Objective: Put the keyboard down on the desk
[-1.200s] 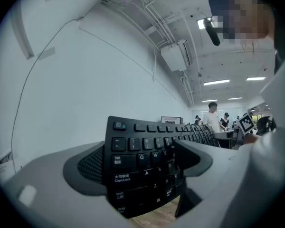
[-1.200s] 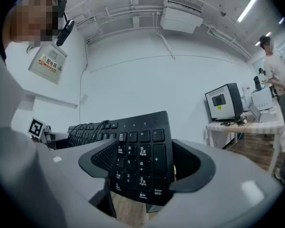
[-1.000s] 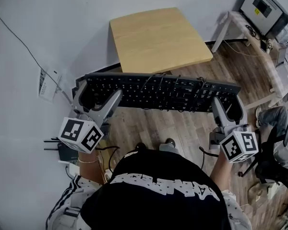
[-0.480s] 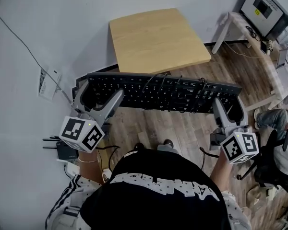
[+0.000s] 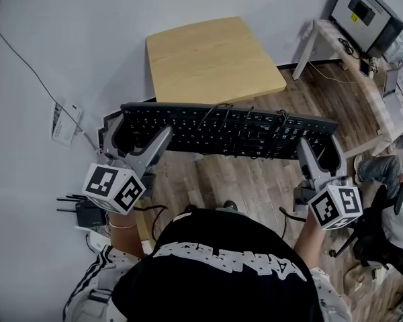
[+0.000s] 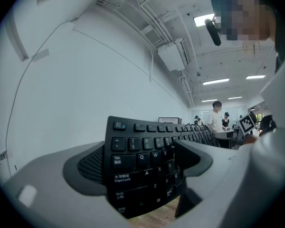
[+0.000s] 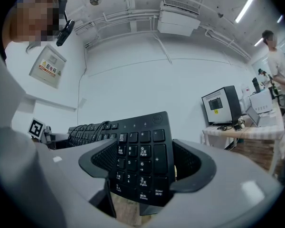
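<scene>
Black keyboard (image 5: pixel 228 129) held level in the air over the wood floor (image 5: pixel 221 180), just short of the desk (image 5: pixel 211 59) and not on it, left gripper (image 5: pixel 136 136) clamped on its Tab-key end, right gripper (image 5: pixel 317 154) clamped on its numpad end, cable (image 5: pixel 215 111) looped across the keys

The keyboard (image 5: pixel 228 129) is matt black plastic, the desk (image 5: pixel 211 59) smooth pale wood, the floor (image 5: pixel 245 180) grained planks
</scene>
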{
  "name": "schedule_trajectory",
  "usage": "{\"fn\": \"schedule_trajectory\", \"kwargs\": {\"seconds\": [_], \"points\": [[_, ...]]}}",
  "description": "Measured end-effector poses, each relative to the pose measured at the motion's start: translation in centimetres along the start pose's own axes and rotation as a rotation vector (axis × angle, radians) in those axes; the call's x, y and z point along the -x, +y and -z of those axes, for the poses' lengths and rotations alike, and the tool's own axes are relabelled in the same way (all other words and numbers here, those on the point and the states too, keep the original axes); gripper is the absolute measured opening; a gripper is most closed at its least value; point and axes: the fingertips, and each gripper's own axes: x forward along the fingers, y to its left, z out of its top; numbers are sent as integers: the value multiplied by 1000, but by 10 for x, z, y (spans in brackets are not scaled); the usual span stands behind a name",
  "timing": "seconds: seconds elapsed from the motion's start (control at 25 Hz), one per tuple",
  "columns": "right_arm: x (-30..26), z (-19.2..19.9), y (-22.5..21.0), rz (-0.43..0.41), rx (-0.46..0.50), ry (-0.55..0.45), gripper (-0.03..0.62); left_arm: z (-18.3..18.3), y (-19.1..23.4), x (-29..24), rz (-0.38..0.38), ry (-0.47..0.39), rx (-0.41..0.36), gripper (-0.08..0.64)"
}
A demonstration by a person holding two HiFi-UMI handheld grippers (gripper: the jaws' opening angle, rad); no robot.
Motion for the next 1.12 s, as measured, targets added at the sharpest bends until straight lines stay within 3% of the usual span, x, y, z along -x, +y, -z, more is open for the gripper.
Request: {"fn": "schedule_trajectory", "kwargs": {"seconds": [0.44, 1.12], "points": [[3, 4, -2, 28, -17, -14, 368, -1, 0, -8, 28, -2, -18, 428], [-2, 5, 0, -10, -35, -15, 370, -4, 0, 4, -20, 8, -20, 428]]}}
